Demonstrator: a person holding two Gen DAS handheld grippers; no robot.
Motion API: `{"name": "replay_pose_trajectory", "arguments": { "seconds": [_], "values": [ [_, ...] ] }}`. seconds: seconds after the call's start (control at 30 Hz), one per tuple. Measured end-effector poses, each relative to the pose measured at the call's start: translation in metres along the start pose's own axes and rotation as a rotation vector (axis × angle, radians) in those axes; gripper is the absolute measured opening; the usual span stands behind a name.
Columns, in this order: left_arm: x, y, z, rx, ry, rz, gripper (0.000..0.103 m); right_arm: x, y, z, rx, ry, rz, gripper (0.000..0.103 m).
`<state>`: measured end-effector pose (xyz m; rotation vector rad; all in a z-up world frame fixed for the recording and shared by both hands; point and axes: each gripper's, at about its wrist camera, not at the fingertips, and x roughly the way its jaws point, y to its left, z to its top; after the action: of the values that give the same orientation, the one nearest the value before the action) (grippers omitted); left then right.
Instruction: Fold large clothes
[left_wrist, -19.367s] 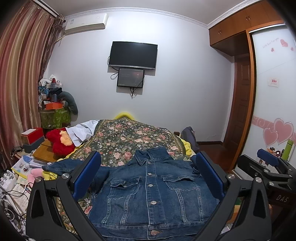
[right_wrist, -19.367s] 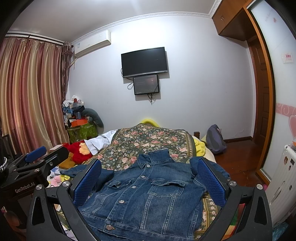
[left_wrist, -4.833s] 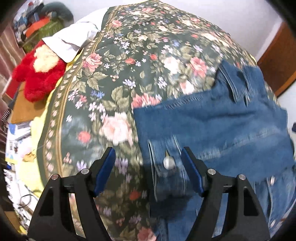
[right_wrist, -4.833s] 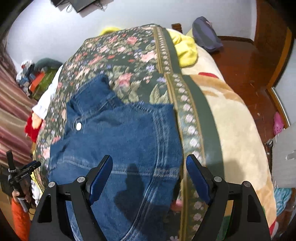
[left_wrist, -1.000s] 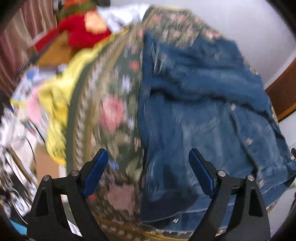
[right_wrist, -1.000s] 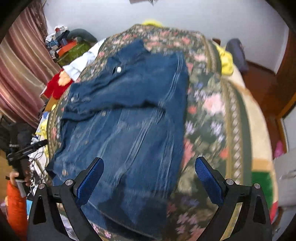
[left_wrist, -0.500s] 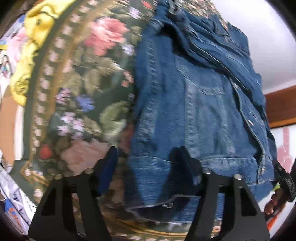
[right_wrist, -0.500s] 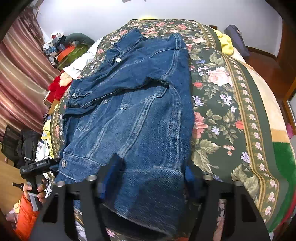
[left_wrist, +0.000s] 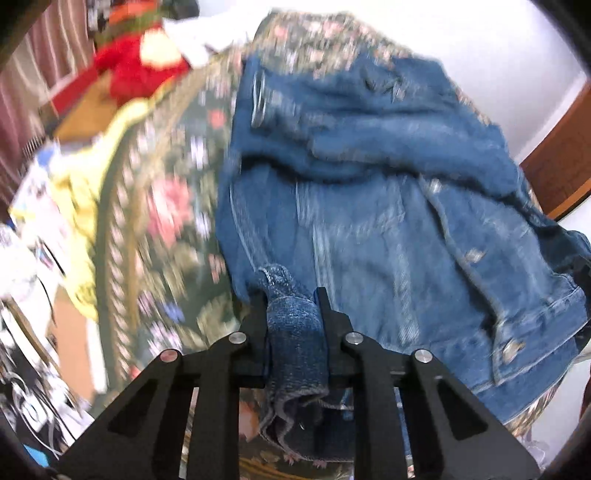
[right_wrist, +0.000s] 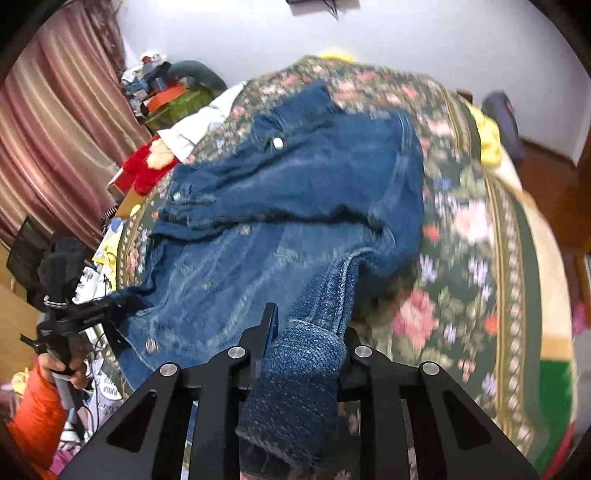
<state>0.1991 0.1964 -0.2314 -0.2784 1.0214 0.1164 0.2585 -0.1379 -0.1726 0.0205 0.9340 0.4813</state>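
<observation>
A blue denim jacket (left_wrist: 369, 206) lies on the floral bedspread (left_wrist: 166, 221), sleeves folded across its chest. My left gripper (left_wrist: 290, 295) has its jaws closing, and the pads pinch a bunched left corner of the hem. In the right wrist view the jacket (right_wrist: 295, 192) stretches away from my right gripper (right_wrist: 308, 325). That gripper's jaws are closing tight on the hem's right corner, which is raised off the bed. The left gripper (right_wrist: 110, 308) also shows there at the hem's far corner, held by a hand (right_wrist: 59, 365) in an orange sleeve.
A red plush toy (right_wrist: 147, 166), a white pillow and piled clutter sit left of the bed by striped curtains (right_wrist: 55, 110). A yellow blanket (left_wrist: 74, 184) hangs off the bed's left edge. A dark backpack (right_wrist: 502, 118) rests on the wooden floor at the far right.
Both grippers went from wide open above the jacket to closed on the two hem corners. The pinched denim has lifted slightly off the bedspread.
</observation>
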Motion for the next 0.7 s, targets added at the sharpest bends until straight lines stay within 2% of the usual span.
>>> {"name": "replay_pose_trajectory", "arguments": {
  "seconds": [0.2,0.33,0.4,0.57,0.7],
  "values": [
    [-0.037,-0.005,0.052,0.009,-0.16,-0.017,0.018,-0.008,0.004,0.044,-0.009,-0.1,-0.006,0.019],
    [-0.043,-0.001,0.091,-0.022,-0.218,0.002,0.018,-0.008,-0.004,0.077,0.007,-0.183,-0.055,0.018],
    [-0.04,0.002,0.113,-0.044,-0.251,0.017,0.018,-0.003,-0.016,0.096,0.058,-0.203,-0.063,0.018],
    [-0.021,0.021,0.163,-0.162,-0.252,-0.013,0.018,0.025,-0.049,0.14,0.151,-0.232,-0.121,0.018],
    [0.001,0.011,0.185,-0.148,-0.249,0.032,0.018,0.053,-0.06,0.16,0.184,-0.206,-0.14,0.018]
  ]
}}
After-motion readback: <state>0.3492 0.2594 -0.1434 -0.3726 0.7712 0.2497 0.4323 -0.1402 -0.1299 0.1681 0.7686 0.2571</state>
